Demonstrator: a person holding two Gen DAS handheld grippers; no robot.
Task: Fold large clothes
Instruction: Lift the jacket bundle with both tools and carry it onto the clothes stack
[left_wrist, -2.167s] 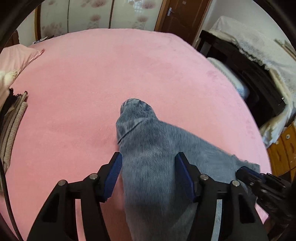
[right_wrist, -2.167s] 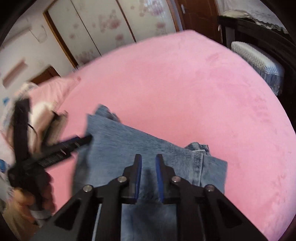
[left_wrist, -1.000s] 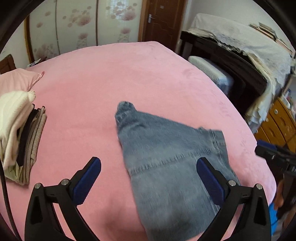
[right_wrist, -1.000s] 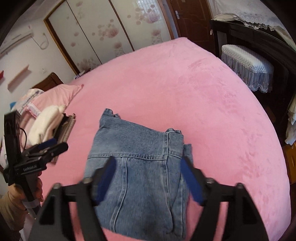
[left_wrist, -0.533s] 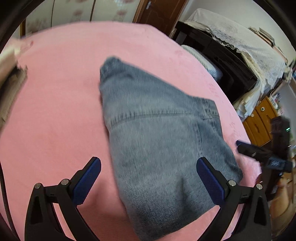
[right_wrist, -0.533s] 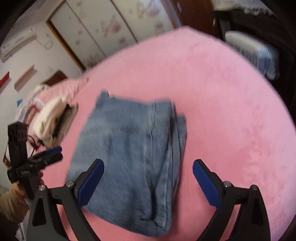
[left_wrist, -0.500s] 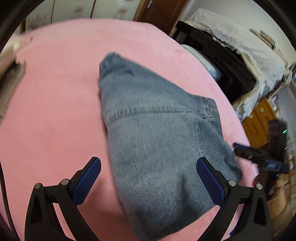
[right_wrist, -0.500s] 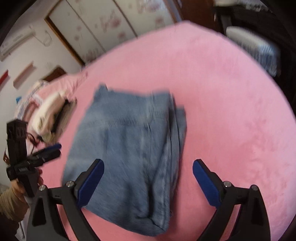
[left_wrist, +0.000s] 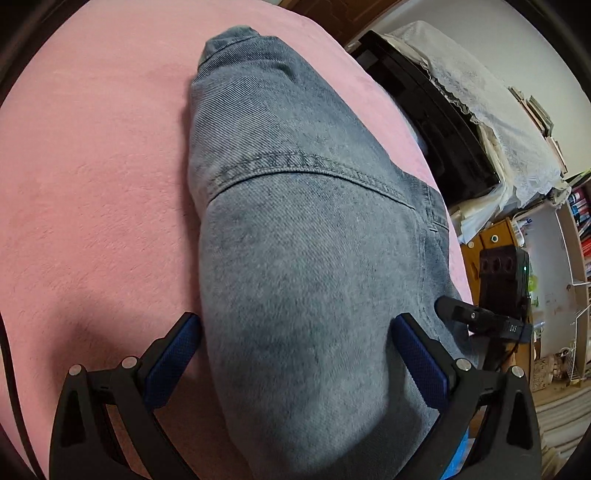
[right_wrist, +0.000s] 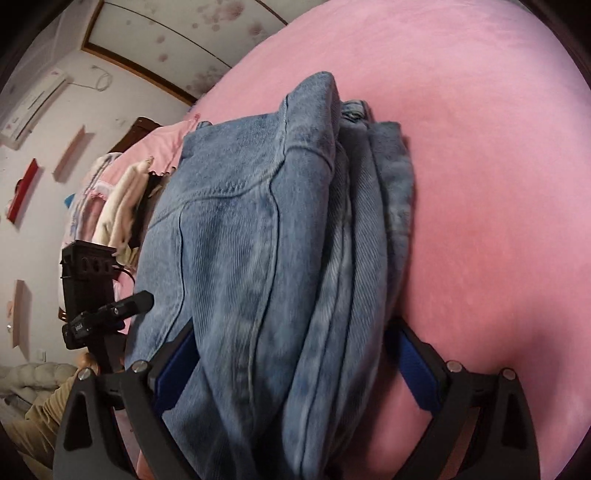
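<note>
Folded blue jeans (left_wrist: 303, 236) lie on the pink bed cover (left_wrist: 92, 206). My left gripper (left_wrist: 295, 319) is open wide and low over the near end of the jeans, with the denim filling the gap between its blue pads (left_wrist: 171, 360). In the right wrist view the jeans (right_wrist: 258, 229) show their stacked layers along the right side. My right gripper (right_wrist: 291, 332) is open wide too, straddling that near end; its left pad (right_wrist: 175, 369) is partly hidden by the cloth. Each view shows the other gripper beside the jeans: the right one (left_wrist: 480, 319) and the left one (right_wrist: 107, 314).
A stack of folded clothes (right_wrist: 122, 206) and a pink pillow (right_wrist: 162, 144) lie behind the jeans on the left. Dark furniture under a lace cloth (left_wrist: 461, 110) and wooden drawers (left_wrist: 491, 240) stand past the bed's right edge. Bare pink cover (right_wrist: 480, 184) spreads to the right.
Both grippers have sunk towards the jeans and tilted downward, so the denim now fills the space between their jaws. The right jaws have widened since a second ago.
</note>
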